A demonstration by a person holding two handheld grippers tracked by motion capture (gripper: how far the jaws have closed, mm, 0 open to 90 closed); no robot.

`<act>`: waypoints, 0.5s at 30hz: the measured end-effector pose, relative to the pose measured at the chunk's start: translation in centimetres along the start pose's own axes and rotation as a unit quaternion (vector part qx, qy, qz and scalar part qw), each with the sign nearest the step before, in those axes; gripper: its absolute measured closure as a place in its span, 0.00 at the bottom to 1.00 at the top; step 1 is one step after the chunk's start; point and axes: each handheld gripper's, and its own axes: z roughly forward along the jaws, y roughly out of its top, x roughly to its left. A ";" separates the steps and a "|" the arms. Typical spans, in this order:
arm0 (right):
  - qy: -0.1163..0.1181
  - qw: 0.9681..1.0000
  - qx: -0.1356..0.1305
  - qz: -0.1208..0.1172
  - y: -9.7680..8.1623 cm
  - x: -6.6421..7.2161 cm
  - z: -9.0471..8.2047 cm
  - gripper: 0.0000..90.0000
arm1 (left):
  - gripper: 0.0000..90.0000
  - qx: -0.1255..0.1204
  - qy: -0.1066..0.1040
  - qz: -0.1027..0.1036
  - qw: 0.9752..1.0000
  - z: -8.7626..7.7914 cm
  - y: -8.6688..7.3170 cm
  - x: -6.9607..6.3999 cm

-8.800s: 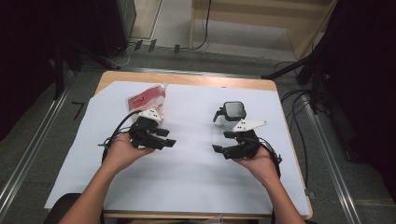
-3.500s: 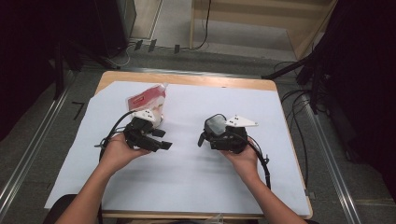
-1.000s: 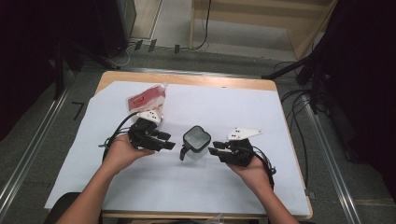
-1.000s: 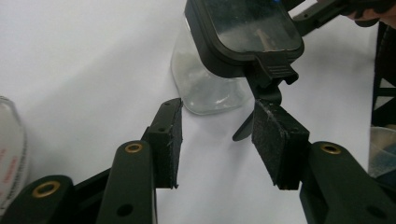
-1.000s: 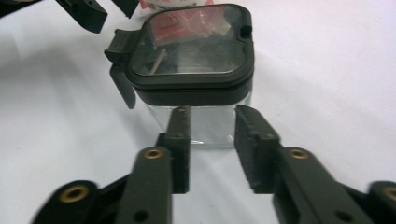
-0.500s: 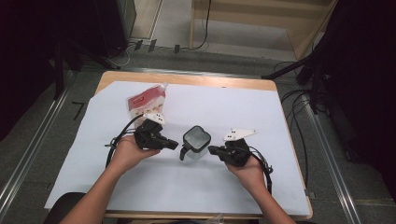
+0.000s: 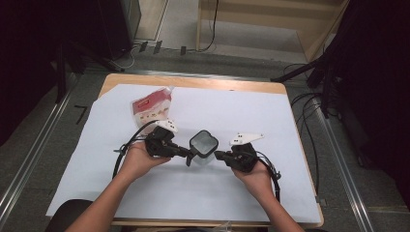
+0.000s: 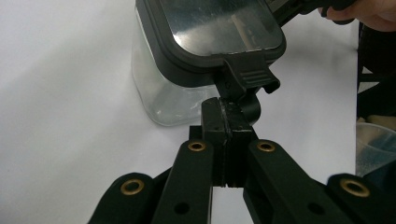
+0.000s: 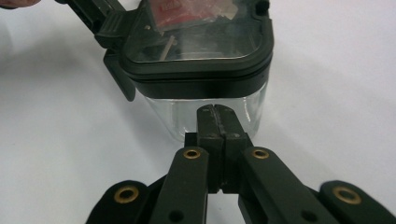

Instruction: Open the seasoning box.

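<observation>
Two closed grippers, left gripper (image 7: pixel 189 155) and right gripper (image 7: pixel 218 155), flank your container (image 7: pixel 203 147); next, lift its latch (image 8: pixel 247 80).

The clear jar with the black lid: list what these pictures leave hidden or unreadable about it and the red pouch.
- Jar contents: the lid glares in the left gripper view; its window mirrors the pouch in the right gripper view.
- Left gripper tips against the lid's latch: the shut jaws hide the contact.
- Right gripper touching the jar wall: cannot tell.
- Red pouch print: too small in the high view.

Black gripper (image 8: pixel 227 122) jaws, brass rivets, white top plates, black cables
</observation>
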 end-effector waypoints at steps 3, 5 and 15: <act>0.000 1.000 -0.002 0.008 0.0 -0.3 0.0 1.00 | 1.00 0.000 0.002 -0.003 1.000 0.0 0.0 0.0; 0.000 1.000 -0.002 0.006 0.0 -0.4 0.0 1.00 | 1.00 0.001 0.002 -0.003 1.000 0.0 0.0 0.0; -0.016 1.000 -0.006 0.016 0.1 -0.5 0.0 1.00 | 1.00 -0.001 0.002 -0.007 1.000 0.5 0.2 -0.5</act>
